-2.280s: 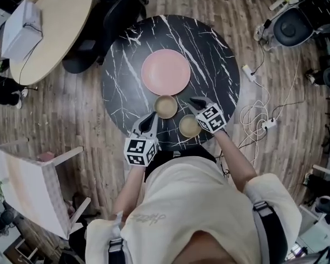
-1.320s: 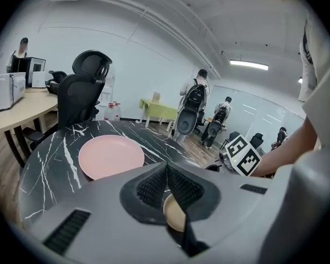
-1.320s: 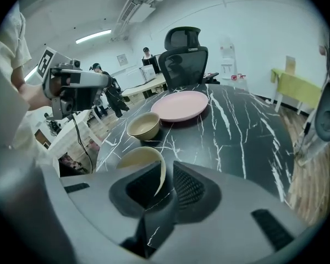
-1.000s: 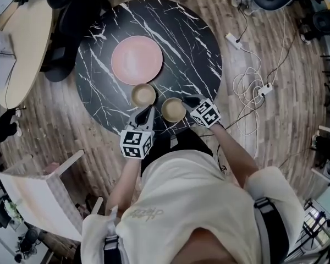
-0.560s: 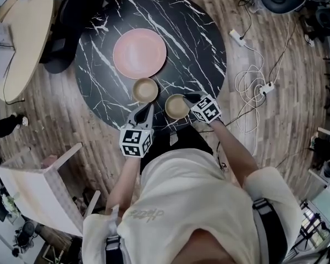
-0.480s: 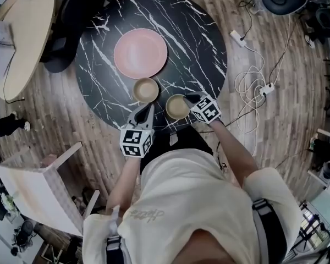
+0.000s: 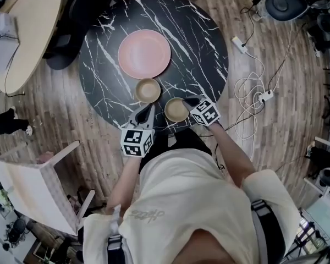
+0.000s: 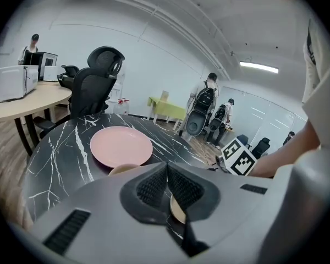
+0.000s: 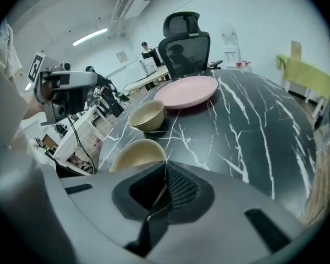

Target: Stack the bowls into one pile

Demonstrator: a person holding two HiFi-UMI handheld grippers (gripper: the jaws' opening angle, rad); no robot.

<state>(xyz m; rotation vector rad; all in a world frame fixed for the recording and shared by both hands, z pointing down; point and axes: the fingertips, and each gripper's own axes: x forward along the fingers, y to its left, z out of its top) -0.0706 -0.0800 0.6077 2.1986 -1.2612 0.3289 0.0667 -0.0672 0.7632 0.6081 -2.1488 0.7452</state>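
Note:
Two beige bowls sit on the black marble table (image 7: pixel 203 48). The far bowl (image 7: pixel 148 90) (image 9: pixel 148 115) stands alone just in front of a pink plate (image 7: pixel 144 53). My right gripper (image 7: pixel 189 101) (image 9: pixel 164 172) is shut on the right rim of the near bowl (image 7: pixel 176 110) (image 9: pixel 136 153), and the rim runs between its pads. My left gripper (image 7: pixel 148 108) (image 8: pixel 166 166) is shut with nothing in it, hovering at the table's near edge below the far bowl (image 8: pixel 123 169). Whether the near bowl touches the table I cannot tell.
A pink plate (image 8: pixel 121 146) (image 9: pixel 187 91) lies mid-table. A black office chair (image 8: pixel 100 81) and a round wooden table (image 7: pixel 27 34) stand to the left. Cables and a power strip (image 7: pixel 258 98) lie on the floor at right. A white chair (image 7: pixel 33 188) is at lower left.
My right gripper has moved onto the near bowl's right rim and shut on it. The left gripper has stayed near the table's front edge. The head view has shifted.

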